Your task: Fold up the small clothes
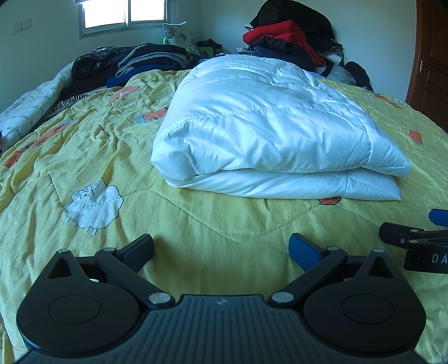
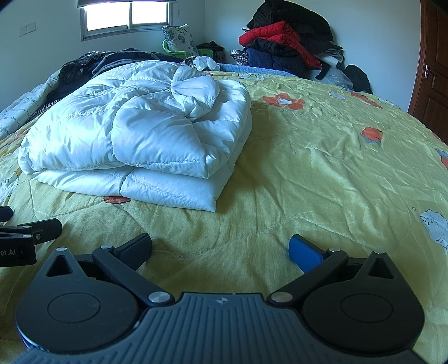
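Observation:
A white padded jacket [image 1: 266, 126] lies folded in a thick bundle on the yellow bedspread [image 1: 196, 224]. In the right wrist view the white jacket [image 2: 140, 137] sits ahead and to the left, with a sleeve bunched on top. My left gripper [image 1: 221, 247] hovers open over the bedspread, short of the jacket's near edge, with nothing between its fingers. My right gripper [image 2: 219, 246] is open too and holds nothing, low over the yellow bedspread [image 2: 322, 168]. Each gripper shows at the edge of the other's view: the right one [image 1: 420, 243] and the left one [image 2: 25, 232].
Dark clothes [image 1: 140, 58] lie piled along the bed's far left side. A heap of red and black jackets [image 1: 291, 39] rises at the far right corner. A patterned cushion [image 2: 179, 36] stands under the window [image 2: 126, 16]. A wooden door [image 2: 431, 72] is at the right.

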